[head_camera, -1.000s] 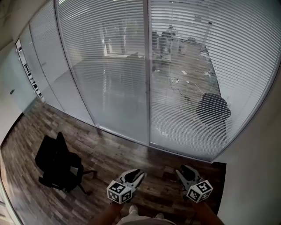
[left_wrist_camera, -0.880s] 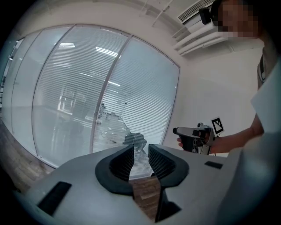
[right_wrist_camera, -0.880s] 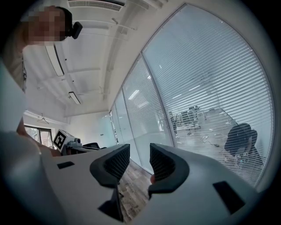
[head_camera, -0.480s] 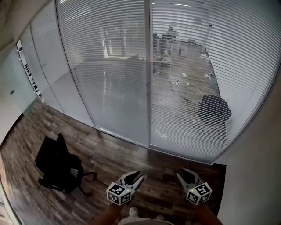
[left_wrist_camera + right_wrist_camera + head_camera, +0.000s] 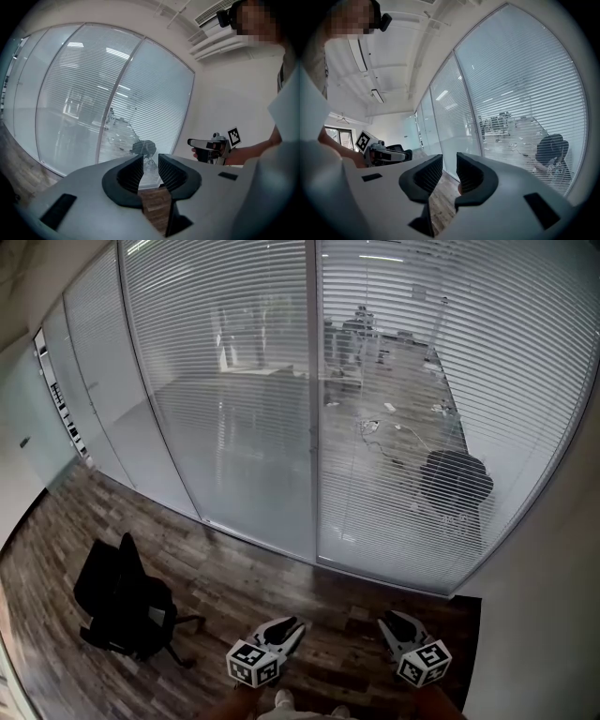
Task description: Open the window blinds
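Right gripper [image 5: 449, 157] first: jaws have just been closing and are now pulled together, with nothing between them, just floor behind. Left gripper [image 5: 150, 157] has only a narrow gap between its jaws and it's empty too. Both are held low and close to the person, side by side, pointing roughly level toward the glass wall, well short of it.

The window blinds [image 5: 412, 381] are straight ahead. They're white slats hanging down over the full-height glass panels, covering them top to bottom, and neither gripper is touching them. You can half see through the slats to a dark chair [image 5: 455, 480] and desks on the other side. On this side there's a wood floor [image 5: 234, 563] and a black office chair [image 5: 122, 596] off to the left.
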### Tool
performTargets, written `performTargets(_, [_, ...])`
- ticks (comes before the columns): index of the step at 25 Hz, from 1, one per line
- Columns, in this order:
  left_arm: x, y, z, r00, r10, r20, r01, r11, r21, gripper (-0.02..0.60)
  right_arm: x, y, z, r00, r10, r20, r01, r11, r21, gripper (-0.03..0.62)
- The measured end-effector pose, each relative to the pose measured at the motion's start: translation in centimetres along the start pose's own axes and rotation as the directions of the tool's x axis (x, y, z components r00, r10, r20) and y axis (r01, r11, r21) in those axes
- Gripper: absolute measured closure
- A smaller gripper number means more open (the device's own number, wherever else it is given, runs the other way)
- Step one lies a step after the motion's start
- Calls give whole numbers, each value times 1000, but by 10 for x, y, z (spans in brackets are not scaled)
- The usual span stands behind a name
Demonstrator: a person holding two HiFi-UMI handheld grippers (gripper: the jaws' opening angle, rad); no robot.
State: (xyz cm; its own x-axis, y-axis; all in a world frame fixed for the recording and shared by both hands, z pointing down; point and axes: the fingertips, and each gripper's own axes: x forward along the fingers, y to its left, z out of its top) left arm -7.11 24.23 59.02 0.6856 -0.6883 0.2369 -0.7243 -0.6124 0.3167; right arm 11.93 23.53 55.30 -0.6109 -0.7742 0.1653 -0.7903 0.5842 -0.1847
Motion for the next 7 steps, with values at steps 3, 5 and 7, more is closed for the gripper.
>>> performTargets(3, [-1, 1, 0, 1000, 3, 5, -3, 1000, -10, 469, 2, 1, 1, 1000, 5, 1, -5, 1000, -2, 507])
performTargets(5, [-5, 0, -6, 1000, 2, 0, -2, 1000, -25, 469, 0, 5, -3, 1000, 5, -6, -5, 1000, 4, 507])
performTargets(7, [-11, -3, -16, 1000, 1, -9, -2, 999, -45, 469, -4, 11, -11, 1000, 4, -19, -4, 1000, 14, 507])
